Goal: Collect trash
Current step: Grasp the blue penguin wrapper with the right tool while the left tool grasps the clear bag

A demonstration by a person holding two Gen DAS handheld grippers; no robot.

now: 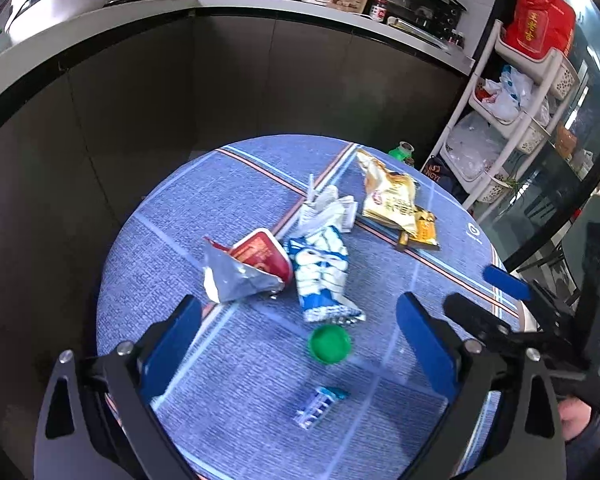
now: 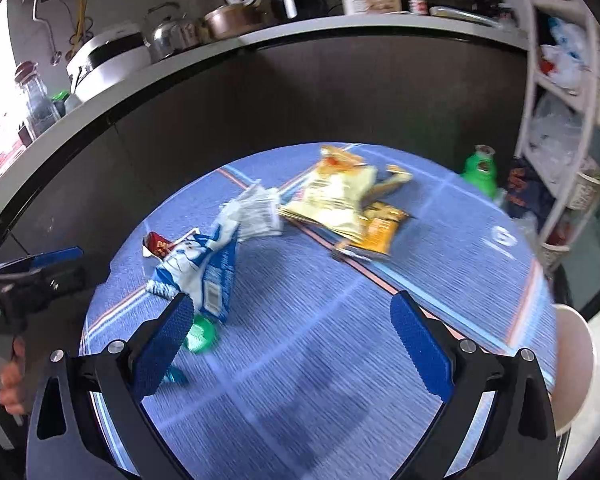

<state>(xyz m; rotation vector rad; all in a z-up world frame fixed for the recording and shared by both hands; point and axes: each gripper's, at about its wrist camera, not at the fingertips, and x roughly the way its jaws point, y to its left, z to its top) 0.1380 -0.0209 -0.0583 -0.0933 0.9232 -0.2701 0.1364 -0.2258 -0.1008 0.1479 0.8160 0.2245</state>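
my left wrist camera looks forward and down between its own blue fingers (image 1: 172, 344) onto the round blue table (image 1: 240, 380) from the near edge, facing the dark cabinet front (image 1: 260, 80) and the counter (image 1: 100, 20) above. my right wrist camera sits just to the right, at much the same height and facing the same way, its picture blurred. both share the blue-and-white wrapper (image 1: 320, 276) (image 2: 204, 268), gold bag (image 1: 388, 196) (image 2: 336, 196), green cap (image 1: 329, 344) (image 2: 202, 334) and white rack (image 1: 512, 120) (image 2: 556, 128). each view catches the other gripper at its edge.
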